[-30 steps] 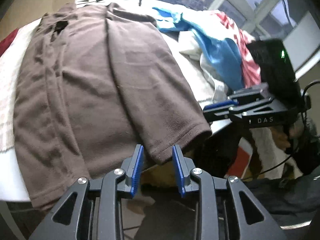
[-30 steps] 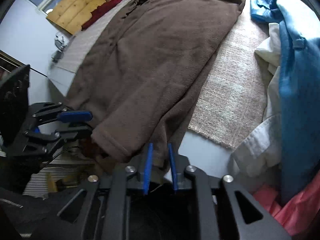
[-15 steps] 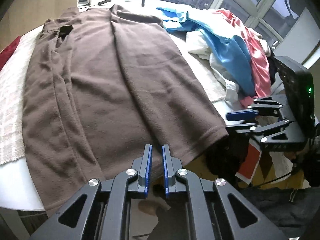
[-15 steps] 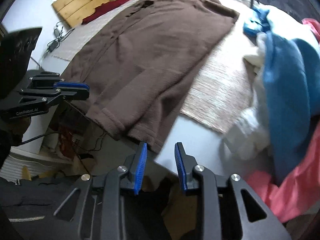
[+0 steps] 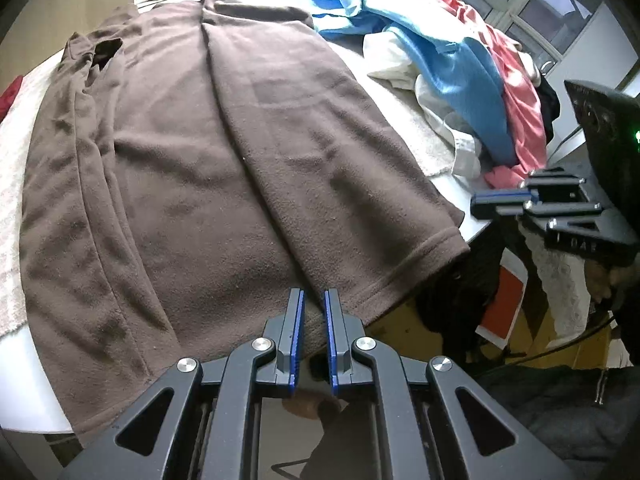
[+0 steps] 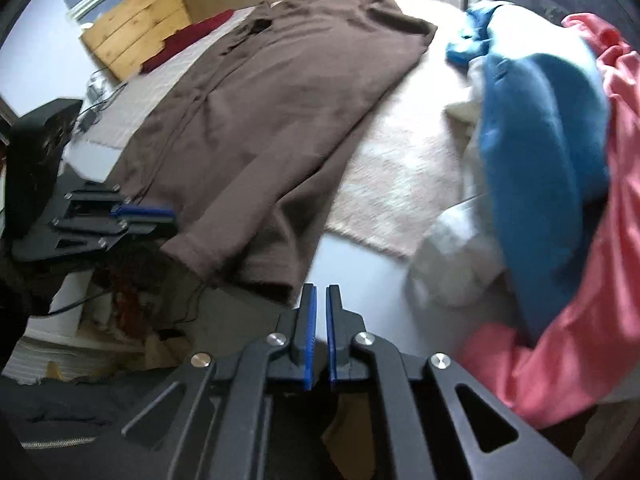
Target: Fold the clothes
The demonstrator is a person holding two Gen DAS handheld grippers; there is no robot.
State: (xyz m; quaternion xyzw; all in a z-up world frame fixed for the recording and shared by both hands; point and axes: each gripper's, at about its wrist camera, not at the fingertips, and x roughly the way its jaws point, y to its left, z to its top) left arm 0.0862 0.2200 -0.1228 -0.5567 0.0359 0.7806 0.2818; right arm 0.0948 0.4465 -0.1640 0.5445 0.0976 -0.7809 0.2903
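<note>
- Left gripper [image 5: 312,312]: blue-padded jaws stand close with a narrow gap, set at the near hem of the brown fleece garment [image 5: 224,168]; whether fabric lies between the pads cannot be told; half a second ago the gap was about the same, a full second ago it was clearly wider.
- Right gripper [image 6: 321,308]: jaws nearly pressed together, nothing between them, poised over the bare white table edge [image 6: 360,276] just beside the garment's near corner; half a second ago these jaws were spread.
- Brown fleece garment: lies flat and lengthwise on the table, one side folded over along a centre crease; its near hem overhangs the table edge; its position matches the earlier frames.
- Beige textured mat [image 6: 400,184]: under the garment, partly covered by it.
- Pile of blue, white and pink clothes [image 5: 472,80]: right of the garment; cut off by the frame edge in the right wrist view, where motion blur softens detail.
- Dark red cloth [image 6: 188,40]: far left; largely hidden.
</note>
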